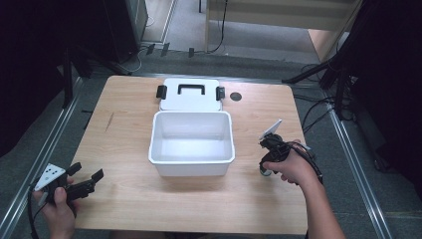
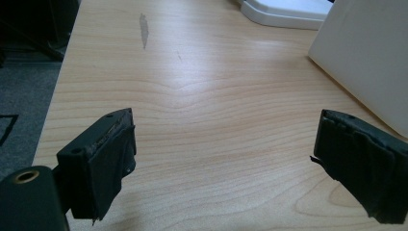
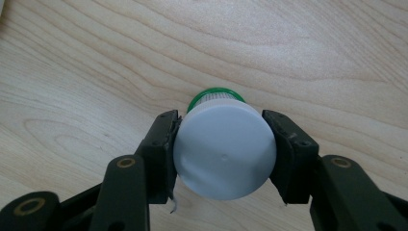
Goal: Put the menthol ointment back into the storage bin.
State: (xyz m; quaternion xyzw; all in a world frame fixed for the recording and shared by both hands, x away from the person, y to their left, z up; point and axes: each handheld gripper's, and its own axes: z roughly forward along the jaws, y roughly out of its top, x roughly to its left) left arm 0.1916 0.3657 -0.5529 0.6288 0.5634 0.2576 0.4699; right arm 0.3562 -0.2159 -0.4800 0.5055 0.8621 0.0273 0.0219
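A small bottle (image 3: 224, 159) with a white cap and a green ring below it stands on the wooden table, right of the box; my right gripper (image 3: 222, 137) is shut on its cap from above. In the high view that gripper (image 1: 266, 168) points down at the table, with the bottle (image 1: 265, 173) mostly hidden under the hand. An open white box (image 1: 191, 167) sits mid-table and looks bare inside. Its lid (image 1: 190, 94), with a black handle and clips, lies just behind it. My left gripper (image 1: 88, 172) is open near the front left corner, holding nothing.
In the left gripper view, the open left gripper (image 2: 226, 142) hovers over bare wood, with the box wall (image 2: 365, 57) to its right and the lid (image 2: 284, 9) farther off. A small black disc (image 1: 236, 96) lies right of the lid. Dark stands and cables surround the table (image 1: 129, 114).
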